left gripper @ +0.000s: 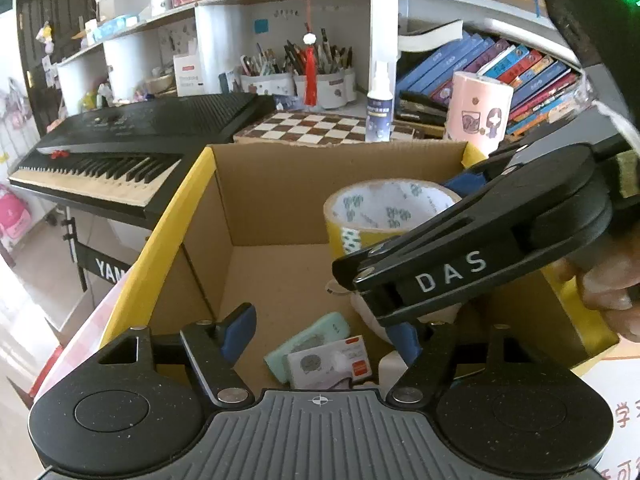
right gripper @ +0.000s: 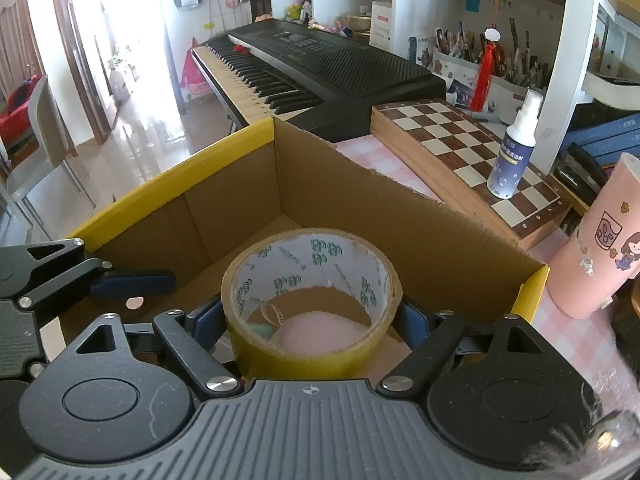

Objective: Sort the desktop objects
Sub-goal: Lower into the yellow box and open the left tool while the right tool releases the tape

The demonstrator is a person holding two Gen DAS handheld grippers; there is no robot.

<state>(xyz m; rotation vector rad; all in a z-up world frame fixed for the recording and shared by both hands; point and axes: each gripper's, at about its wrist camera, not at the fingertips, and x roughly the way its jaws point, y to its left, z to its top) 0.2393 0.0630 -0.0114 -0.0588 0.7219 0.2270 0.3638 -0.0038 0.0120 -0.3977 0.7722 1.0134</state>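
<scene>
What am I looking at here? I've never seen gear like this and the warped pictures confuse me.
No robot here: a person holds a two-finger tool in each hand, and a wide-angle camera on each tool looks along its fingers. That bends the pictures.

One picture is from the left gripper. It is open and holds nothing, hanging over a cardboard box. On the box floor lie a mint-green case and a small white card pack. The other tool reaches in from the right, with the person's hand behind it.

The other picture is from the right gripper. A roll of yellow tape sits between its blue pads, held over the same box. Behind stand a keyboard, a chessboard, a spray bottle and a pink cup.
</scene>
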